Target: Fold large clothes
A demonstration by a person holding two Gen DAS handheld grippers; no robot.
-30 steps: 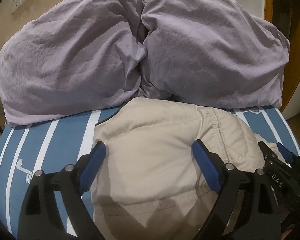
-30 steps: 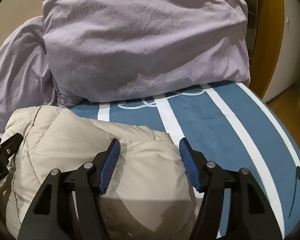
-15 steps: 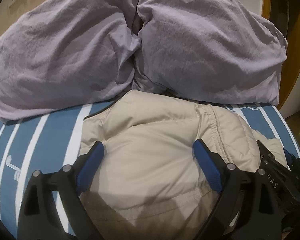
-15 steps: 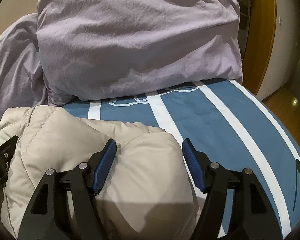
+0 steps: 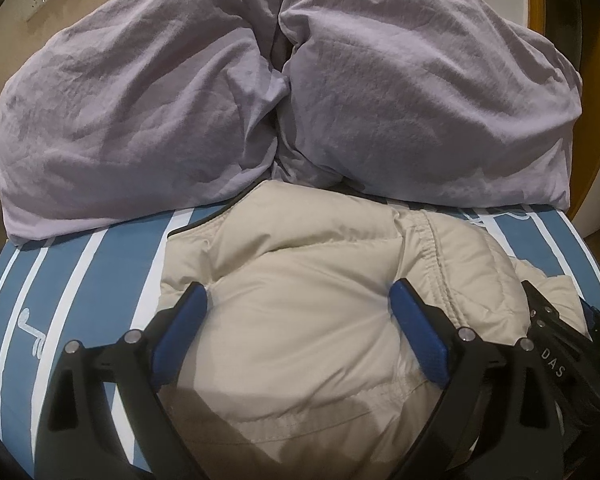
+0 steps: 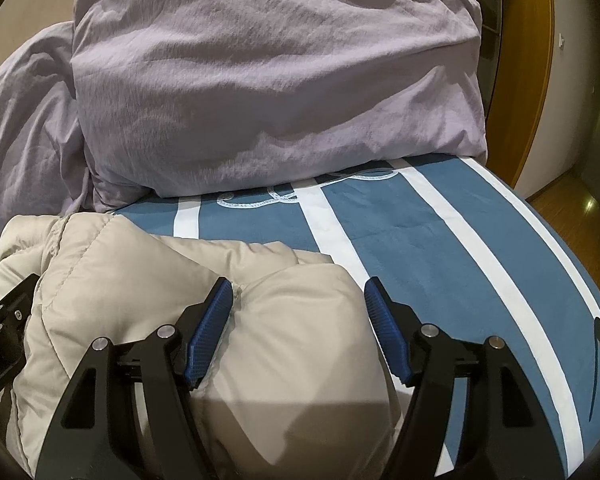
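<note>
A puffy beige jacket [image 5: 300,260] lies bunched and folded on the blue, white-striped bed sheet [image 5: 80,280]. My left gripper [image 5: 299,304] stands wide over its middle, blue pads sunk into the padding at both sides, which bulges up between them. In the right wrist view the jacket [image 6: 120,272] fills the lower left. My right gripper [image 6: 300,294] is open over the jacket's right end: the left pad touches a seam and the right pad hangs clear beside the edge, over the sheet [image 6: 420,220]. Each gripper's black body shows at the edge of the other's view.
Two large lilac pillows [image 5: 140,100] [image 5: 420,80] lie just behind the jacket, nearly touching it; one pillow [image 6: 260,80] fills the top of the right view. The bed's right edge drops to a wooden floor [image 6: 572,200] by an orange wooden frame [image 6: 532,60].
The right gripper's jaws have spread a little and the jacket's end has puffed up between them. The left gripper keeps its width and place on the jacket.
</note>
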